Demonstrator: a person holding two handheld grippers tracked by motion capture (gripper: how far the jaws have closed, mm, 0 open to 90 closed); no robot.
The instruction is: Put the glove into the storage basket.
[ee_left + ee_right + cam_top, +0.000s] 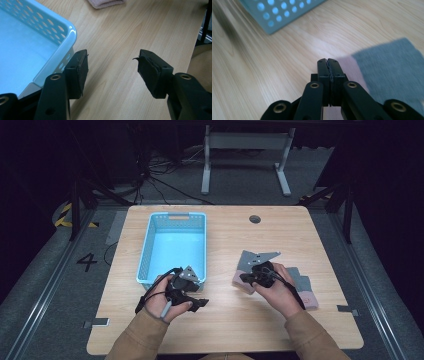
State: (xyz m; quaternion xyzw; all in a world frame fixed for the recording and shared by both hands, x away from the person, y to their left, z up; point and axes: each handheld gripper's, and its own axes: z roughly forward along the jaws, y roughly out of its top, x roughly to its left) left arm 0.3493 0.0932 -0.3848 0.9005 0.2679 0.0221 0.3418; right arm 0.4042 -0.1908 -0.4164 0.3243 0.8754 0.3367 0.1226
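A grey cloth [303, 281] with pink ends lies flat on the right half of the wooden table [235, 325]. My right gripper [245, 278] rests over its left pink end, pointing left. In the right gripper view that gripper [328, 61] is shut, jaws pressed together with nothing seen between them, its tips above the pink edge of the cloth [392, 67]. My left gripper [202, 302] sits by the near right corner of an empty blue basket [145, 255]. Its jaws [112, 67] stand open over bare wood beside the basket [67, 27], with the cloth's pink end [105, 3] farther off.
The basket [279, 15] takes up the table's middle left. A round cable hole [254, 219] sits near the far edge. Beyond the table, a white desk frame [245, 150] and cables [160, 175] lie on the floor.
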